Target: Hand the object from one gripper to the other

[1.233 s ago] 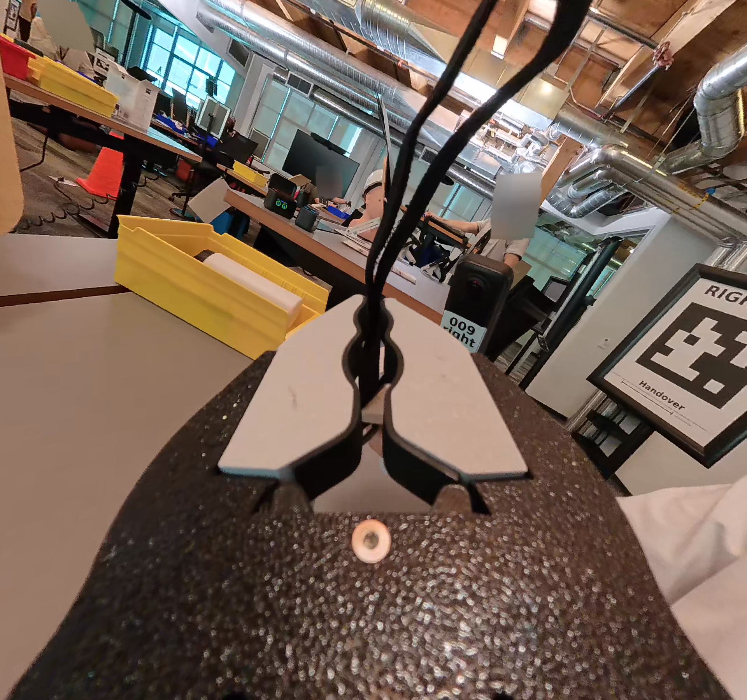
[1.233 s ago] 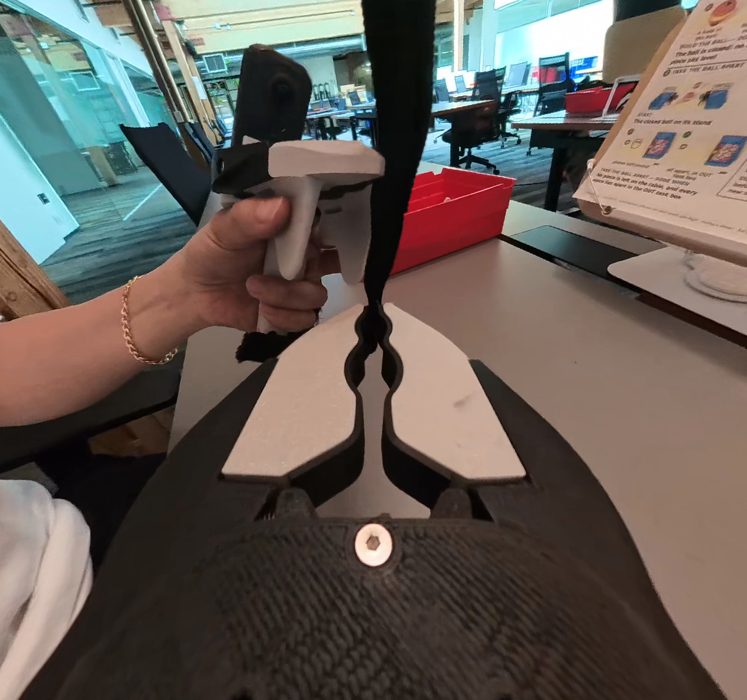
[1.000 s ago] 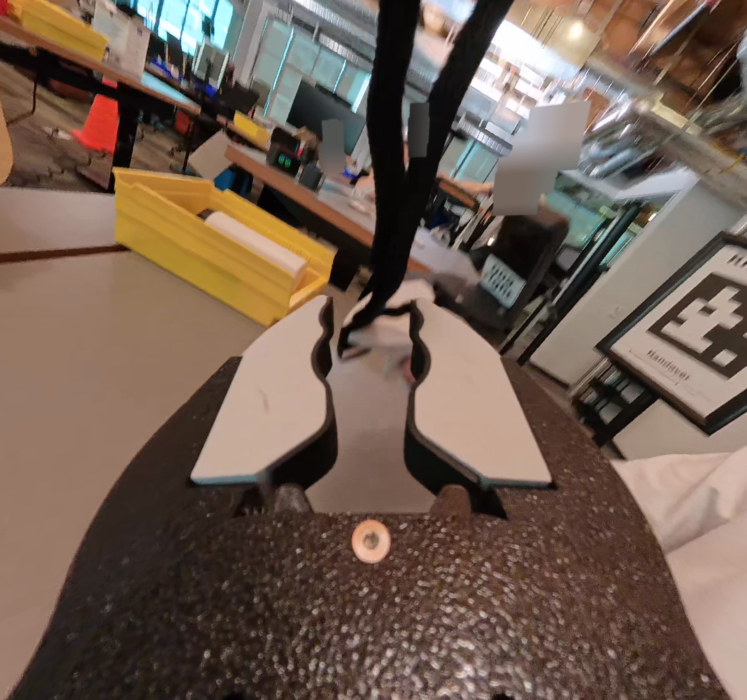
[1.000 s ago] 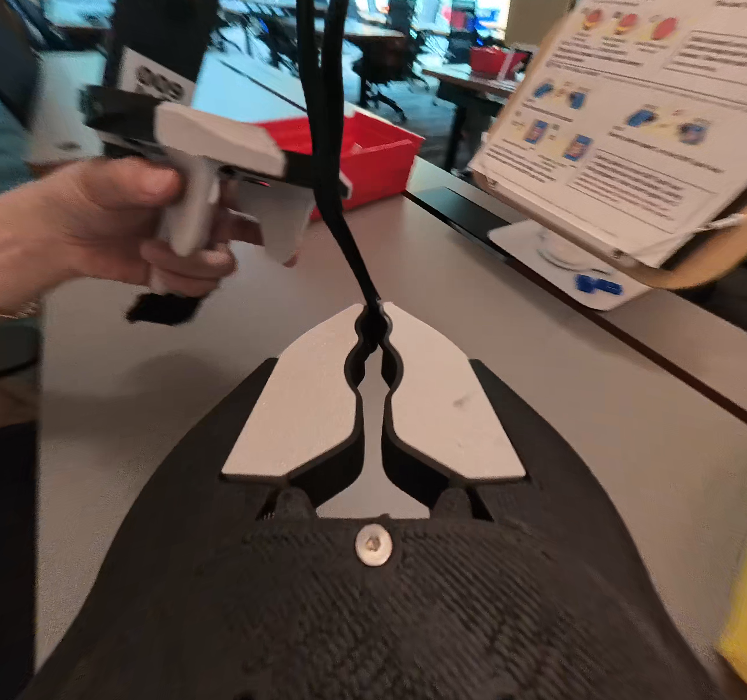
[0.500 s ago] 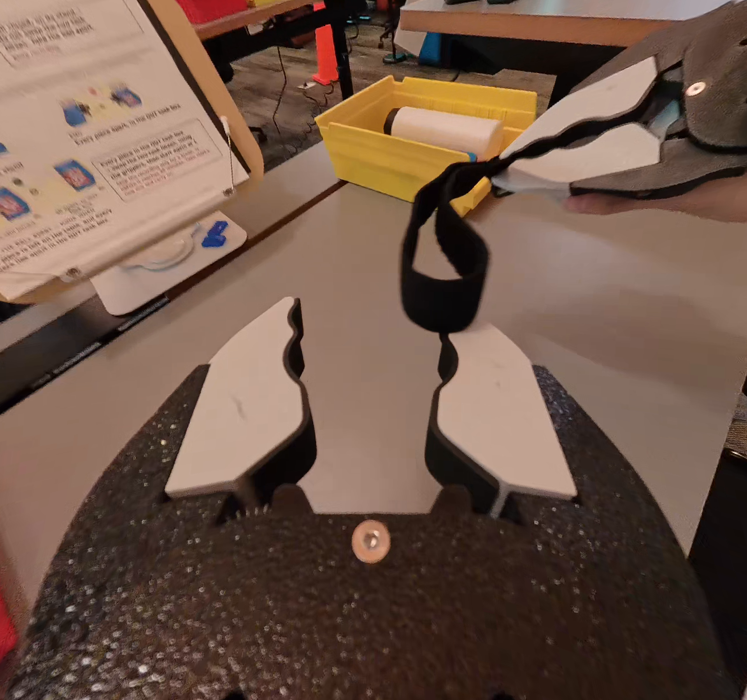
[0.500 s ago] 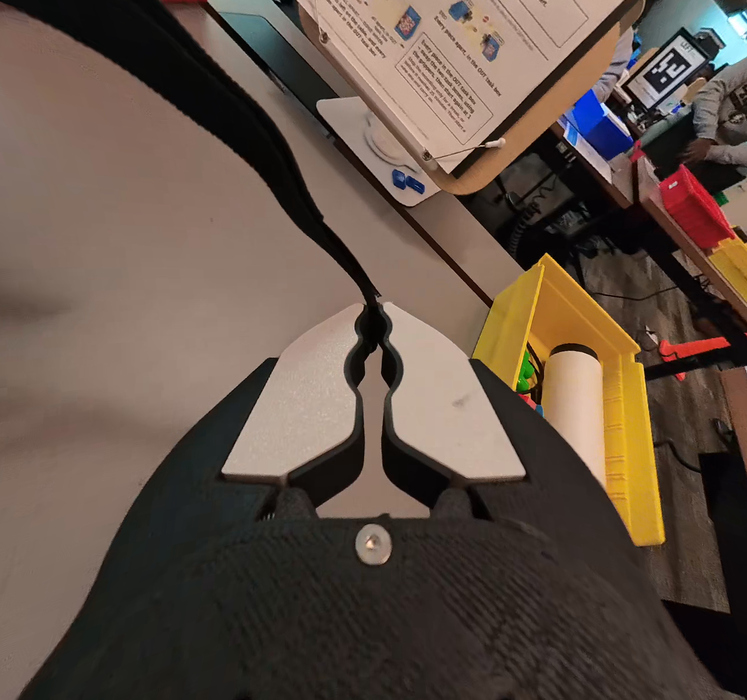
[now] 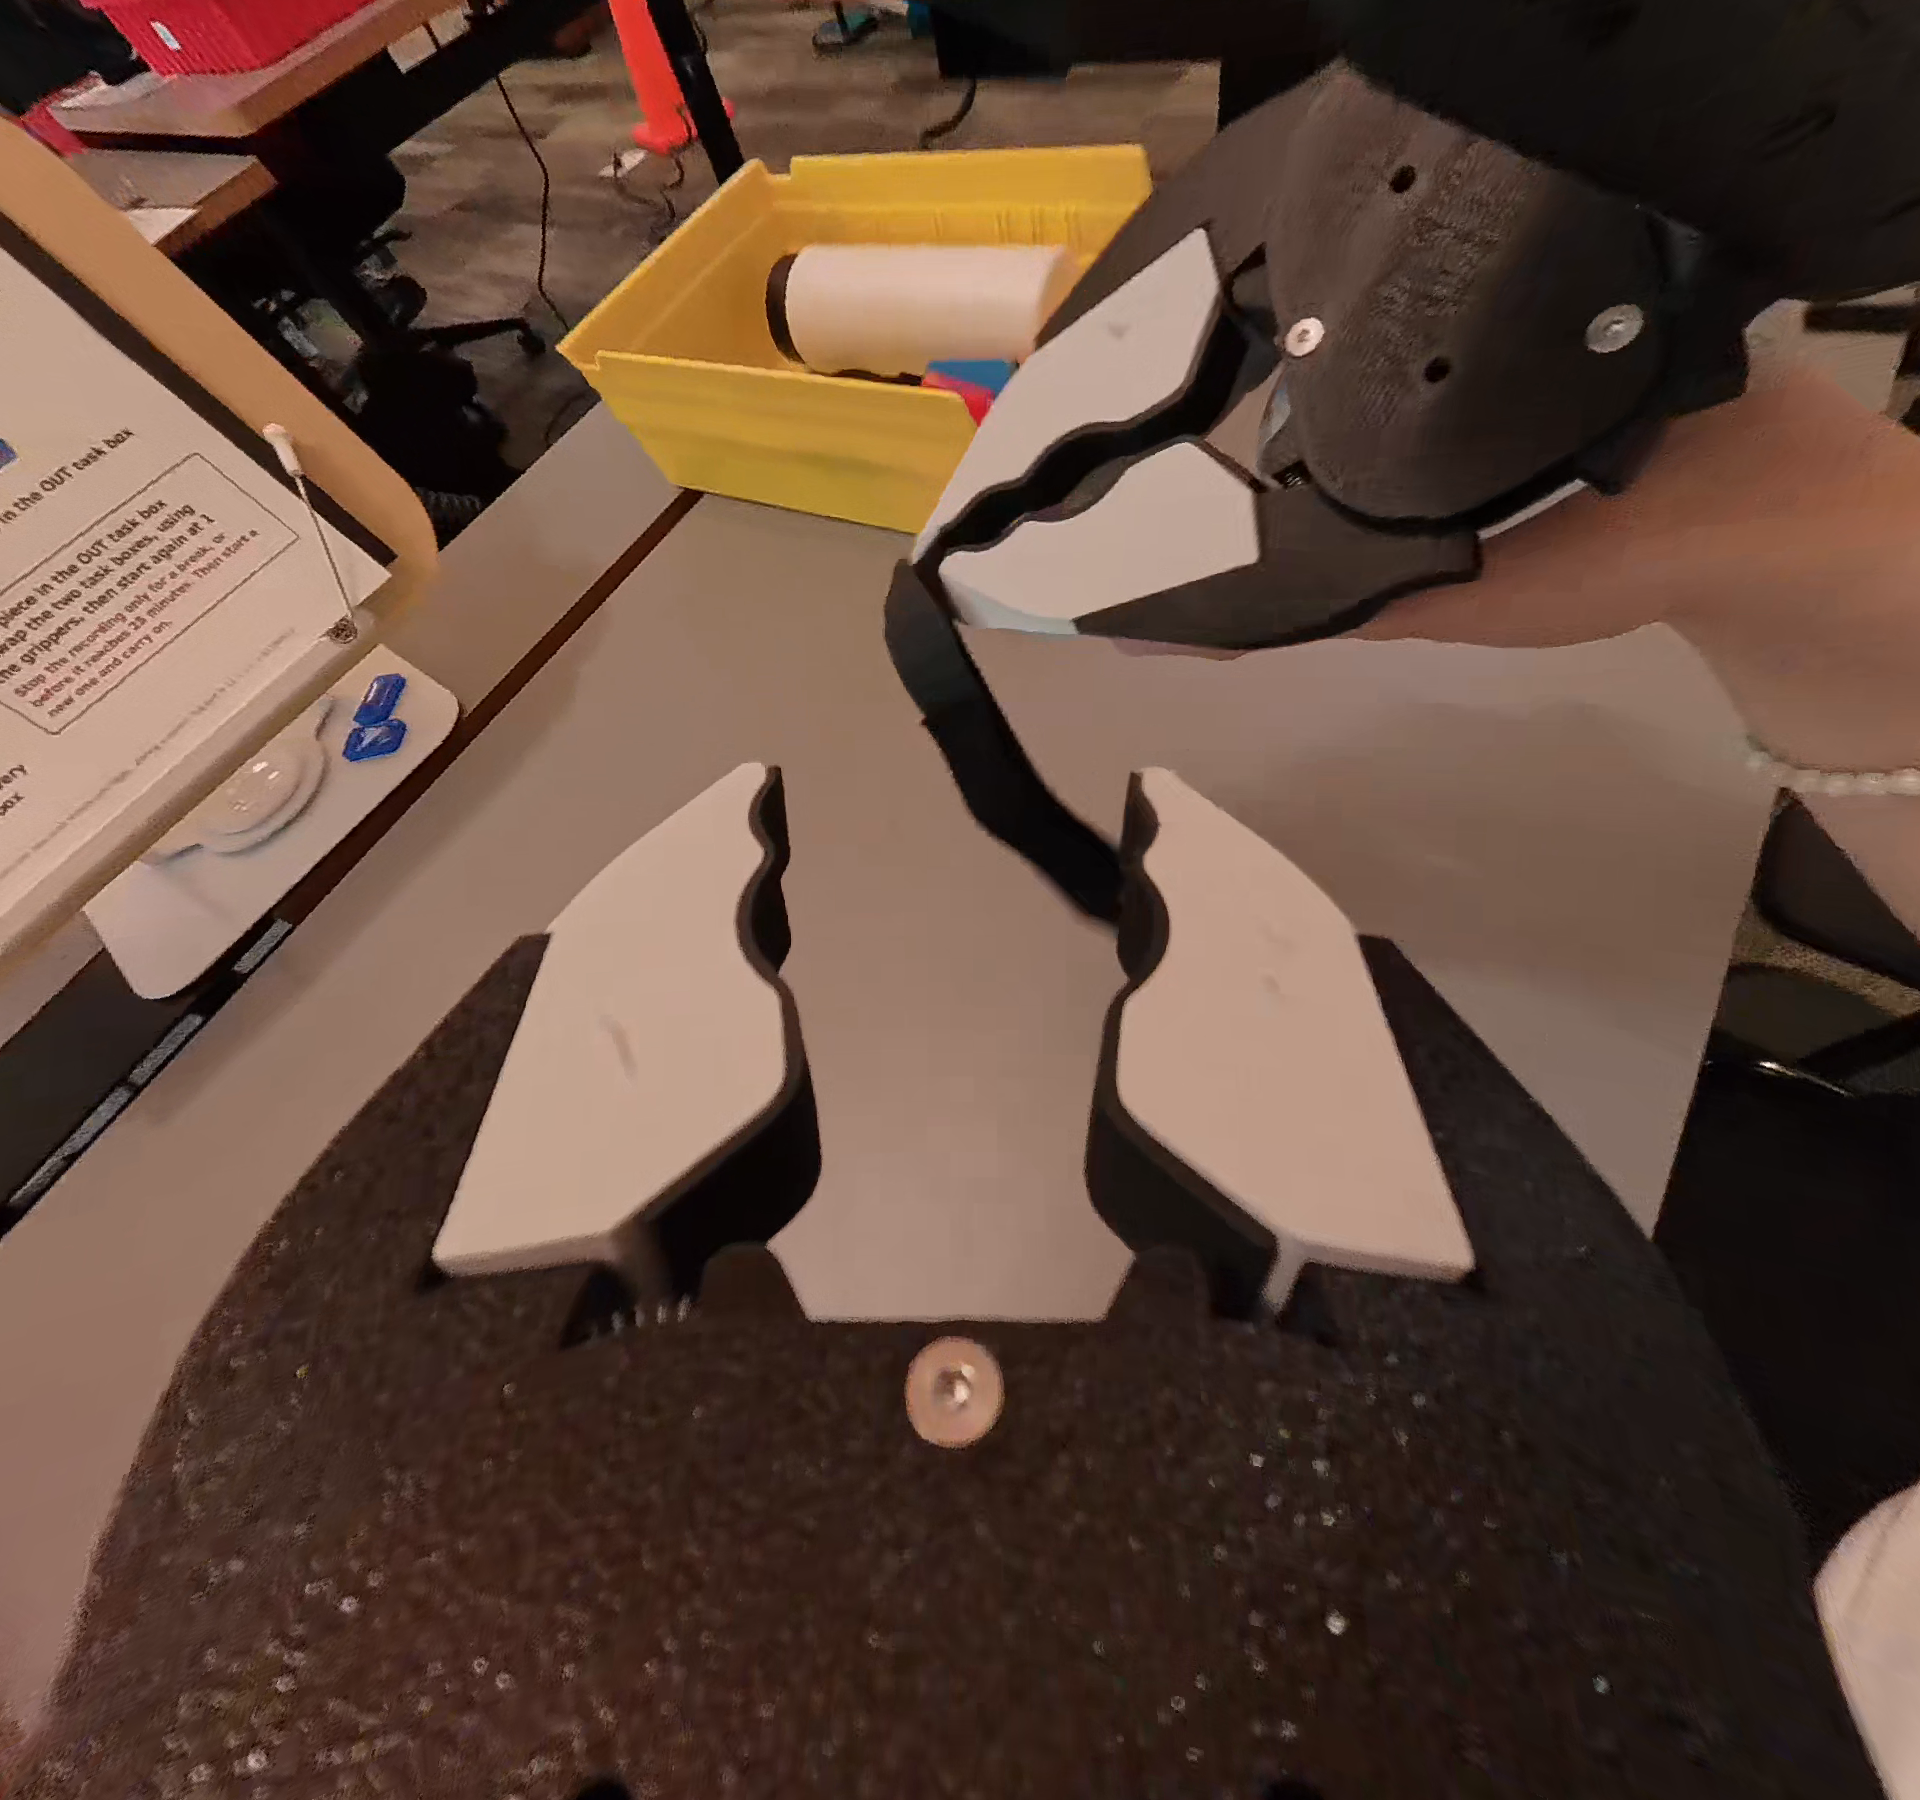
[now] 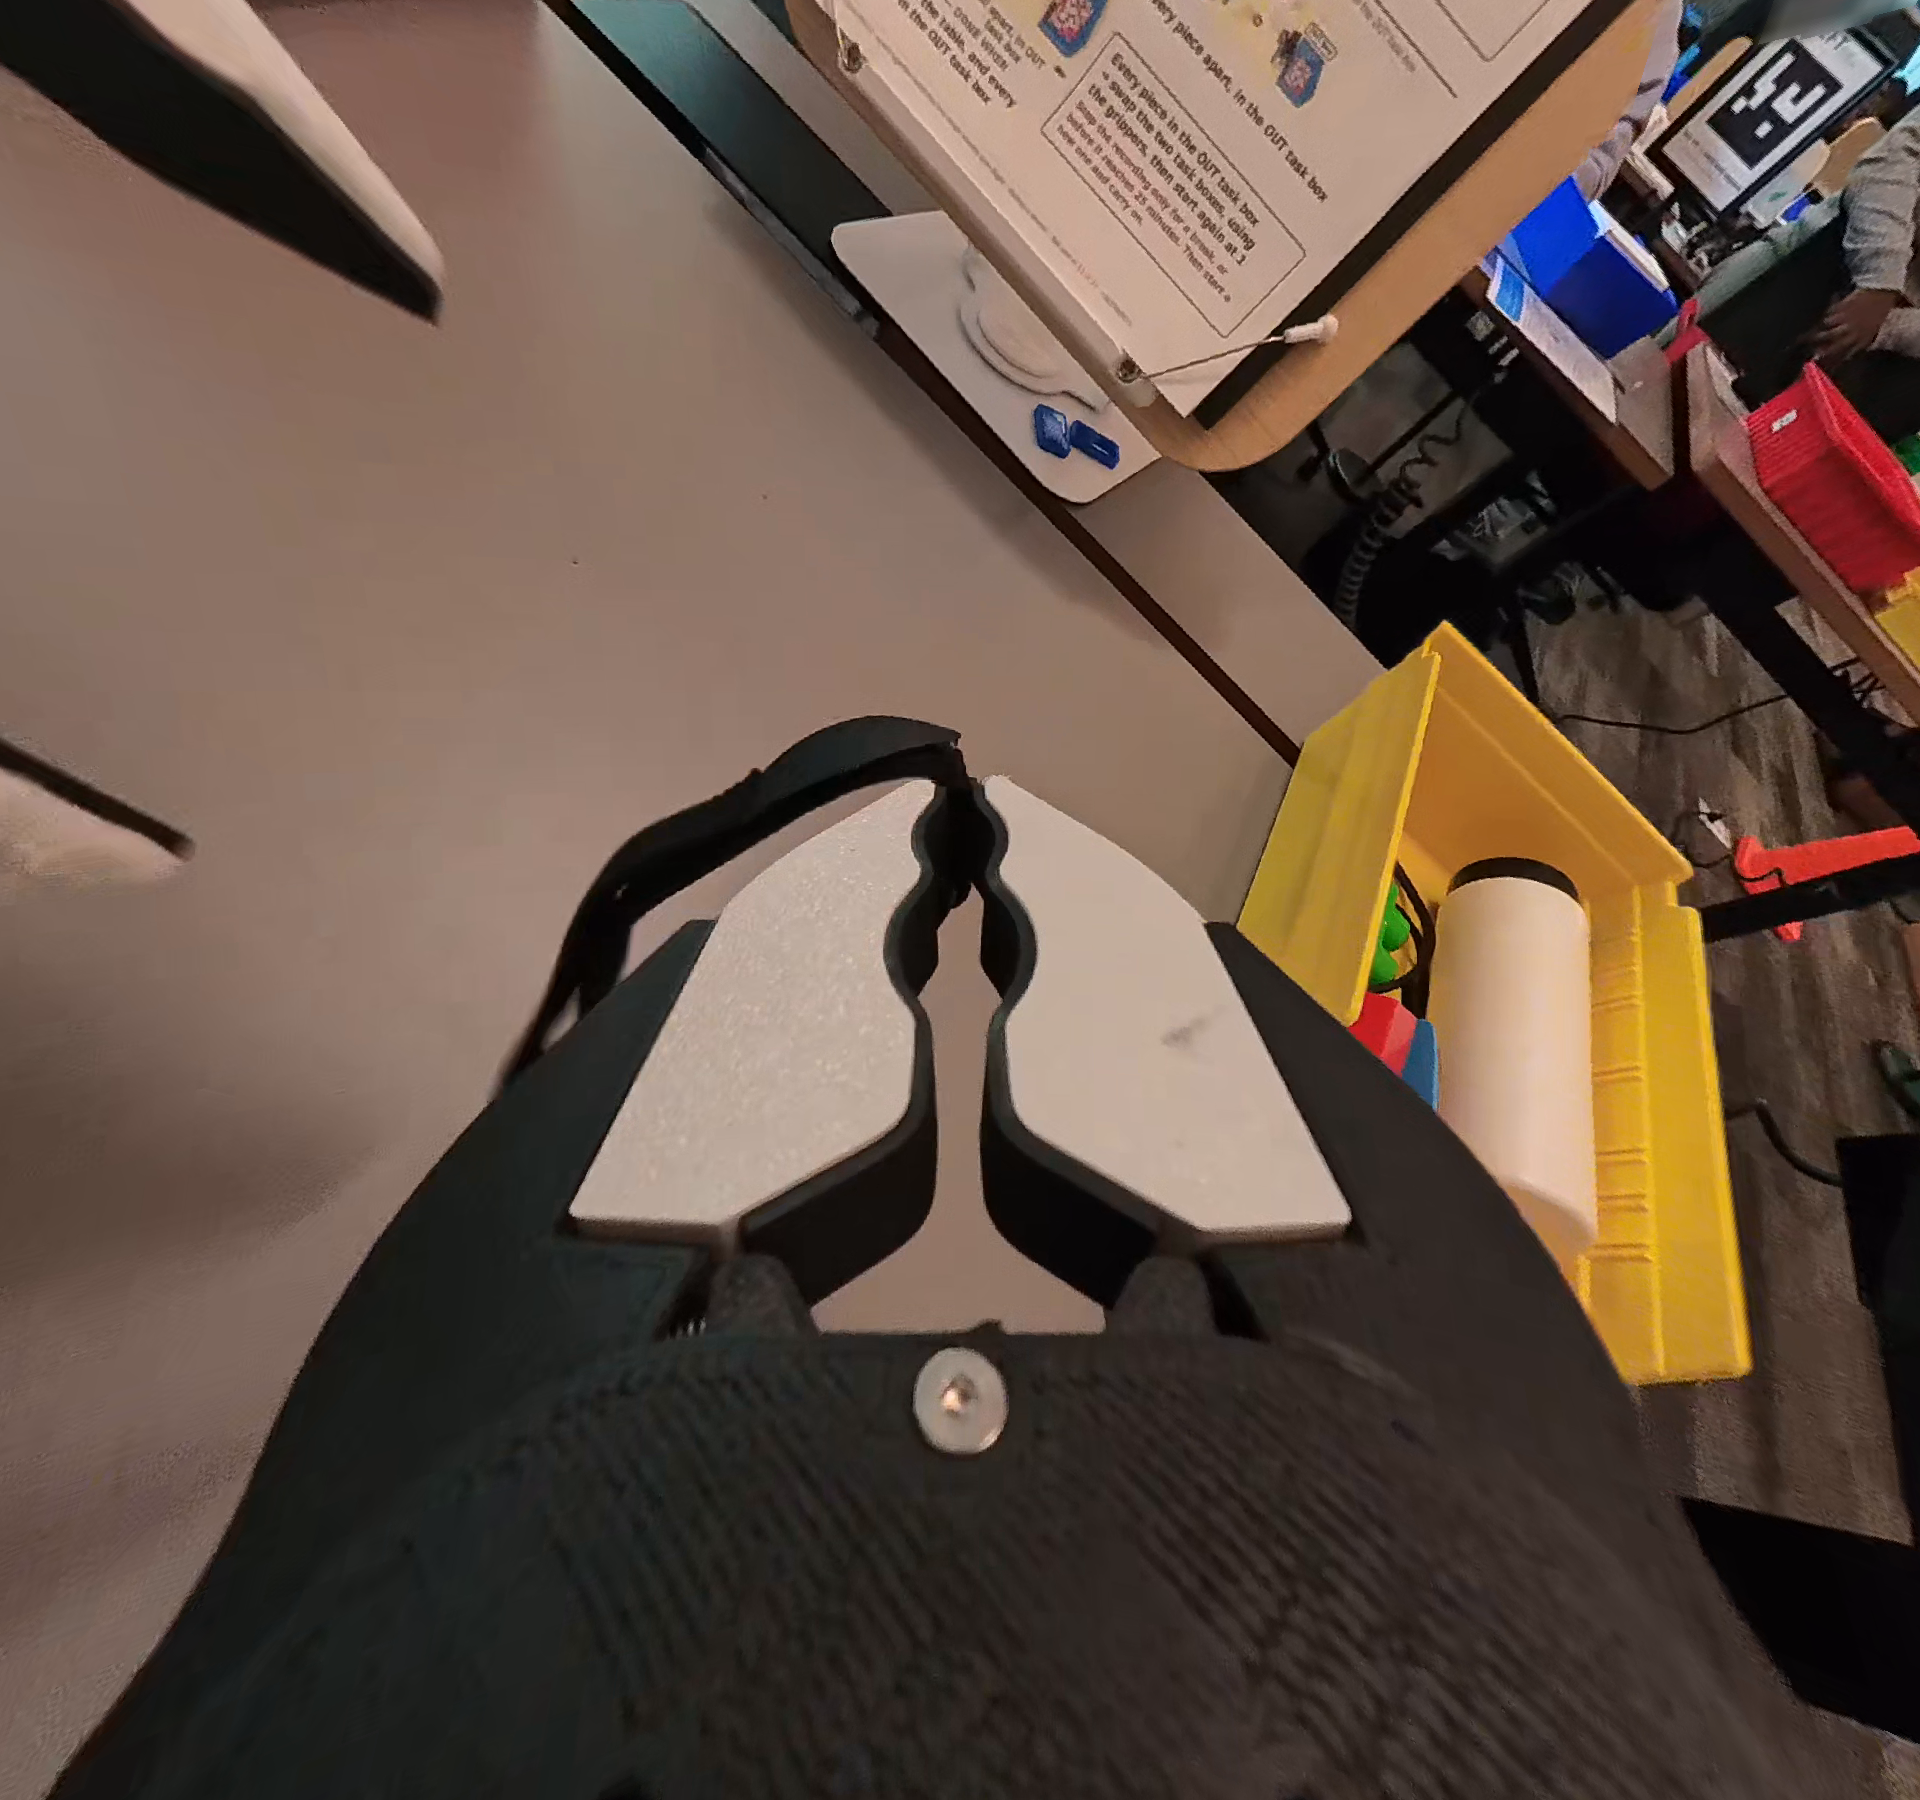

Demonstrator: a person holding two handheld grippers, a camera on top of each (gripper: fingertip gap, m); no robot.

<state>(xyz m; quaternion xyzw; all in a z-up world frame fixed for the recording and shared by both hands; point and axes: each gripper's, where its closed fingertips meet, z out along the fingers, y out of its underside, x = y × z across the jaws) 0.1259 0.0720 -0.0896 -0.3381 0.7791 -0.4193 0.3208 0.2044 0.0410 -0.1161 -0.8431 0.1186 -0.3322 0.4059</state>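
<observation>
Right gripper (image 8: 961,794) clamped at its very tips on one end of the black strap (image 7: 987,742), held in the air above the grey table (image 7: 1351,763), toward the far edge where the yellow bin (image 7: 769,431) sits just off the corner. Rest of the strap drooping in a loose band from those tips, its lower end close against the inner edge of one finger of the left gripper (image 7: 951,794); touching or merely in front, hard to tell. Left gripper spread wide and empty, nothing between its jaws. Handover looking done: load carried by the right side alone. Soft, limp and very light by the look of it: flat woven webbing, no stiffness, bound to sag and swing with any quick move, unlikely to break. Probably not slippery, though thin enough to slide out of a shallow pinch. Best taken across the flat of the band, deeper between the pads than at the extreme tip, and moved gently to limit swinging.
</observation>
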